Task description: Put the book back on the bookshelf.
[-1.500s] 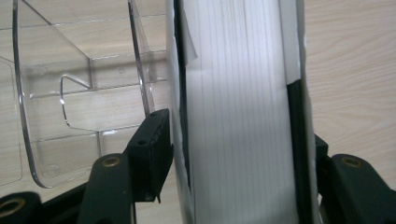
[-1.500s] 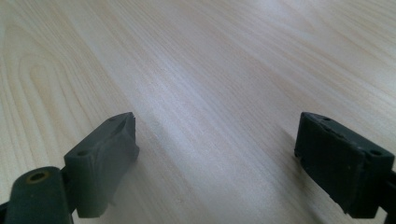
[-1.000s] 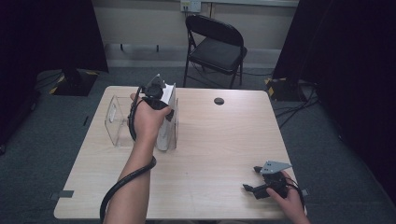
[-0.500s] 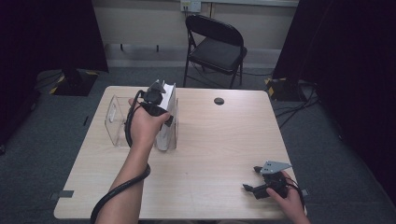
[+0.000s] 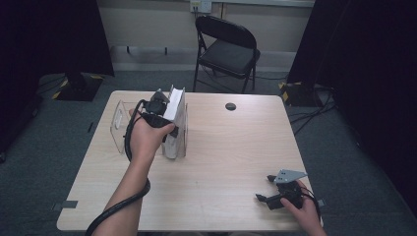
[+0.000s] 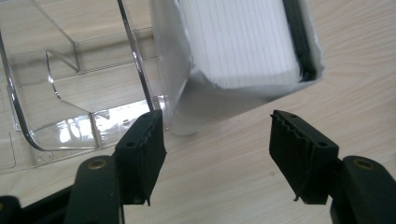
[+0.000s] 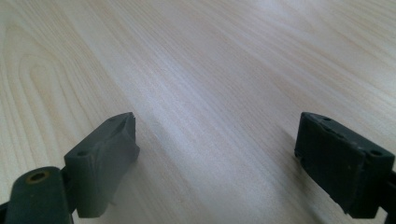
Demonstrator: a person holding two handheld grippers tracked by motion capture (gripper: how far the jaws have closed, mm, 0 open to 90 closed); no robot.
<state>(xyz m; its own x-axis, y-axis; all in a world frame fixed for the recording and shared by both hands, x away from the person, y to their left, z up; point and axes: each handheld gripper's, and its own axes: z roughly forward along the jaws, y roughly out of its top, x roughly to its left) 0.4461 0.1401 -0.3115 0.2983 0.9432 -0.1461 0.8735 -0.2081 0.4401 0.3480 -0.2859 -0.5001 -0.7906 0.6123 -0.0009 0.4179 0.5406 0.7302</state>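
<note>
At the left of the tabletop (image 5: 221, 162) stands a clear plastic holder (image 5: 119, 125), its transparent walls and base visible in the left gripper view. Just beside it, to its right, a white-covered stack of lined paper (image 5: 175, 123) stands upright on the wood; whether the two touch cannot be told. The left hand-held gripper (image 5: 156, 110) hovers over this stack, its jaws spread wide and gripping nothing, with the stack's lower corner between and beyond them. A small dark disc (image 5: 230, 106) lies further right, near the far edge. At the near right corner, the right hand-held gripper (image 5: 271, 195) rests low over bare wood, jaws wide apart and empty.
</note>
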